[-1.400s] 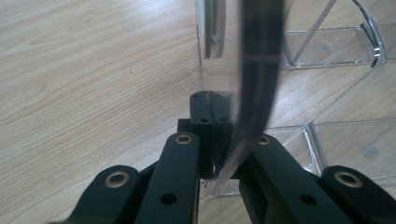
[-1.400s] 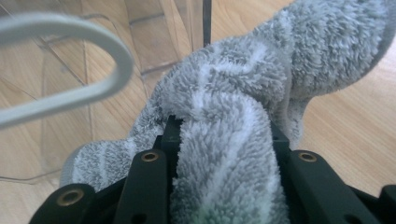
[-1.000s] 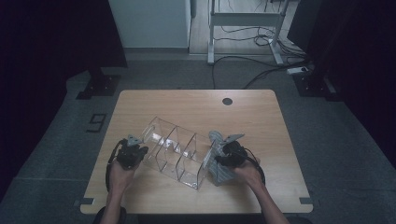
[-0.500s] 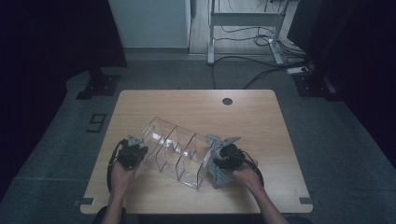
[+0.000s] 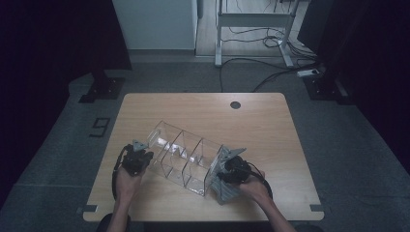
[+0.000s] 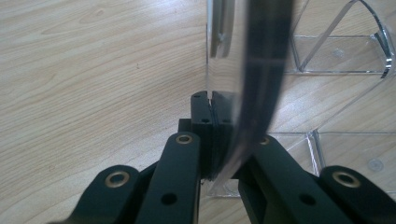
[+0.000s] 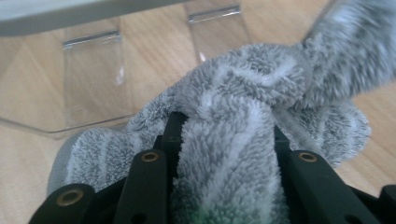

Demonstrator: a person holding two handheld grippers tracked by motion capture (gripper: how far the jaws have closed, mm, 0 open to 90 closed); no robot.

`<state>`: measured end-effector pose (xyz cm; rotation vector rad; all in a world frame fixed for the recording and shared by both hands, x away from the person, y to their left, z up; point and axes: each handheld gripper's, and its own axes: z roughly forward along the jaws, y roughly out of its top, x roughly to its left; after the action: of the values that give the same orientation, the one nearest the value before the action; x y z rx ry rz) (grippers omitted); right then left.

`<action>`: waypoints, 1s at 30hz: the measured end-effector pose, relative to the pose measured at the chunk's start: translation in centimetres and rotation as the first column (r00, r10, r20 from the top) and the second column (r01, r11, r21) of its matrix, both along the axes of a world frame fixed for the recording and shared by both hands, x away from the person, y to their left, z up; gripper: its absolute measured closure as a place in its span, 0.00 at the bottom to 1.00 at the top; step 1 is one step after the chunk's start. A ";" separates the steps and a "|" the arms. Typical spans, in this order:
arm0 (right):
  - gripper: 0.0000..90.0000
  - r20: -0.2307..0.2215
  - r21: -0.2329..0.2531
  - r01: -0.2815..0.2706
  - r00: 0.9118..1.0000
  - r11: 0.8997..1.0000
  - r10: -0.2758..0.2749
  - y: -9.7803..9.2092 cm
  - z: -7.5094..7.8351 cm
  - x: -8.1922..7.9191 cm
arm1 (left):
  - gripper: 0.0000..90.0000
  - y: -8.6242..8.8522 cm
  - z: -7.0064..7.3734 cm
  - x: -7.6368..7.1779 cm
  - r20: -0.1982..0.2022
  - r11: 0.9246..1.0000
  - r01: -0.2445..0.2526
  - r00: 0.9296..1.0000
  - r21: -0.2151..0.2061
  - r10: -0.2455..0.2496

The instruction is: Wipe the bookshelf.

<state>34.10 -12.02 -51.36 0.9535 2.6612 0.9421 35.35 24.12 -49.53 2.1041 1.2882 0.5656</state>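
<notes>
while my left gripper [image 6: 211, 109] is pinched tight on the end wall of the clear acrylic organizer [image 5: 186, 157], which lies slantwise on the near part of the table [image 5: 270, 125], my right gripper [image 7: 224, 126] is clamped on a grey cloth [image 7: 233, 140] against its other end.

Lab/test space: lone wood table [image 5: 270, 125], dark drapes [image 5: 53, 38], floor cables [image 5: 261, 67], metal stand [image 5: 251, 29].

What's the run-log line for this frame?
left gripper: clamps organizer wall | right gripper: holds grey cloth at organizer's end | table
</notes>
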 end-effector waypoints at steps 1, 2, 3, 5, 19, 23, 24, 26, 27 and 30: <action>0.70 -0.005 0.001 -0.006 1.000 1.000 0.006 0.1 0.0 -0.2 | 0.97 0.0 0.0 0.0 0.000 1.000 -0.001 1.000 0.001 0.001; 0.70 -0.002 0.002 -0.013 1.000 1.000 0.013 0.2 0.0 -0.4 | 0.97 0.0 0.0 0.0 0.000 1.000 -0.001 1.000 0.001 0.001; 0.70 -0.006 0.003 -0.023 1.000 1.000 0.023 0.2 0.1 -0.5 | 0.97 0.0 0.0 0.0 0.000 1.000 -0.002 1.000 0.001 0.002; 0.70 -0.009 0.008 -0.029 1.000 1.000 0.029 0.4 0.1 -0.8 | 0.97 0.0 0.0 0.0 -0.001 1.000 -0.004 1.000 0.002 0.004; 0.69 -0.035 0.032 -0.120 0.992 0.992 0.121 1.7 0.4 -3.8 | 0.97 -0.3 0.0 0.0 -0.003 1.000 -0.020 1.000 0.017 0.020; 0.69 -0.045 0.046 -0.149 0.987 0.988 0.151 2.0 0.6 -4.7 | 0.97 -0.4 0.0 -0.1 -0.004 0.999 -0.028 1.000 0.022 0.028; 0.69 -0.043 0.046 -0.155 0.987 0.987 0.157 2.1 0.6 -4.8 | 0.97 -0.4 0.0 -0.2 -0.004 0.999 -0.030 1.000 0.023 0.030; 0.69 -0.053 0.053 -0.166 0.984 0.985 0.169 2.3 0.7 -5.3 | 0.96 -0.5 0.0 -0.2 -0.004 0.999 -0.034 0.999 0.024 0.034; 0.69 -0.053 0.057 -0.177 0.982 0.983 0.180 2.3 0.7 -5.4 | 0.96 -0.5 0.0 -0.3 -0.004 0.999 -0.036 0.999 0.028 0.036; 0.69 -0.051 0.048 -0.190 0.980 0.981 0.192 2.5 0.7 -5.6 | 0.96 -0.4 0.0 -0.3 -0.004 0.999 -0.034 0.999 0.023 0.034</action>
<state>28.54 -9.54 -50.71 0.7521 2.8302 1.0289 35.09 23.72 -49.54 2.1065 1.3277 0.5933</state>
